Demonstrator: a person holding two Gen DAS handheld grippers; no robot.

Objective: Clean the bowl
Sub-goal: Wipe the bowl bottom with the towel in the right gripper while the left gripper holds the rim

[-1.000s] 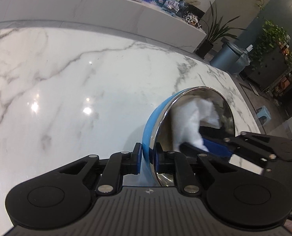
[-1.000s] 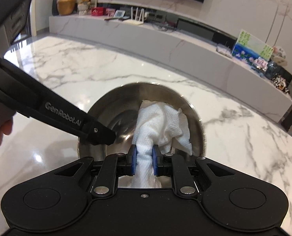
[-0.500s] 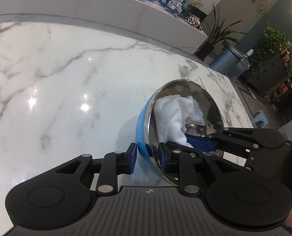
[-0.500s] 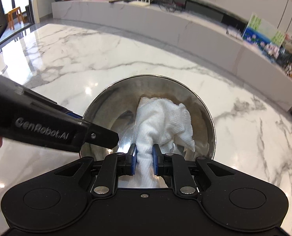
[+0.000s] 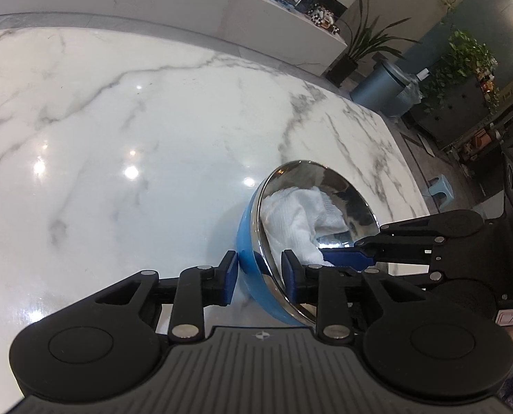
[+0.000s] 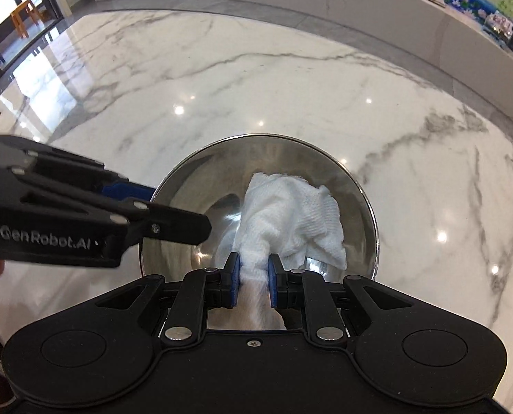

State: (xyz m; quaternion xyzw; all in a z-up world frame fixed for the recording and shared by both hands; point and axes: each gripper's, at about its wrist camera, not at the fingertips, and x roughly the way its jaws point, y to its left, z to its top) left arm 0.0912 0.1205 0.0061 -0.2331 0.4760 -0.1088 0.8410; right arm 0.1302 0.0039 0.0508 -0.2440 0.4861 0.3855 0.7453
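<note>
Gripping the near rim of the bowl point(image 5: 247, 241), the left gripper point(image 5: 259, 272) has one blue pad against the bowl's blue outer wall and the other pad inside the steel lining, so its jaws are clenched on the rim. The bowl stands on the white marble table point(image 5: 135, 131), tilted up on its side so that its shiny mouth faces the right gripper point(image 6: 253, 277). That gripper's jaws are pinched tight on a bunched neck of white cloth point(image 6: 290, 214), and the rest of the cloth spreads into the bowl's hollow, pressed against the steel on the side of the bowl away from the left gripper. In the right wrist view the bowl point(image 6: 194, 186) lies just beyond the right gripper's fingertips, with the left gripper point(image 6: 173, 207) reaching in from the bowl's left edge. Past the bowl, beyond the table's far corner, stand a grey-blue bin point(image 5: 382, 86) and a potted plant point(image 5: 363, 45).
</note>
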